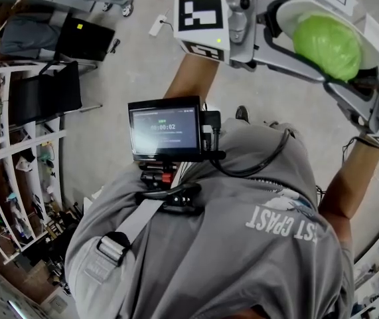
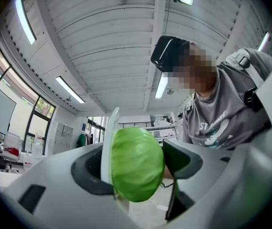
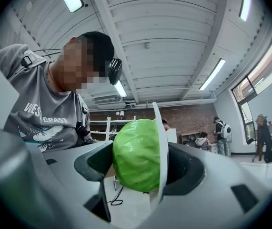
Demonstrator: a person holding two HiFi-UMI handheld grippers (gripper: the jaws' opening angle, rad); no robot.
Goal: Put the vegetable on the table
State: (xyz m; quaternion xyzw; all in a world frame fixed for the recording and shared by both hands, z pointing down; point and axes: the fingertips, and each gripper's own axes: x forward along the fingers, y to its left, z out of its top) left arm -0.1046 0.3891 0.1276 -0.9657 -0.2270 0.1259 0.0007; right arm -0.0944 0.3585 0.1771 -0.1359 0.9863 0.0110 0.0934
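A round green cabbage (image 1: 326,45) rests against a white plate (image 1: 289,12), held up in the air at the top right of the head view. My left gripper (image 1: 295,40) reaches it from the left and my right gripper (image 1: 356,80) from the lower right. In the left gripper view the plate (image 2: 108,142) stands on edge against one jaw and the cabbage (image 2: 136,163) presses the other; the left gripper (image 2: 136,170) is shut on both. In the right gripper view the right gripper (image 3: 138,165) clamps the cabbage (image 3: 136,154) and plate (image 3: 162,147) the same way.
A small screen (image 1: 166,128) is strapped to the person's chest. White shelves (image 1: 16,171) and a black chair (image 1: 43,92) stand at the left on the concrete floor. Two people (image 3: 220,135) stand far back by a brick wall.
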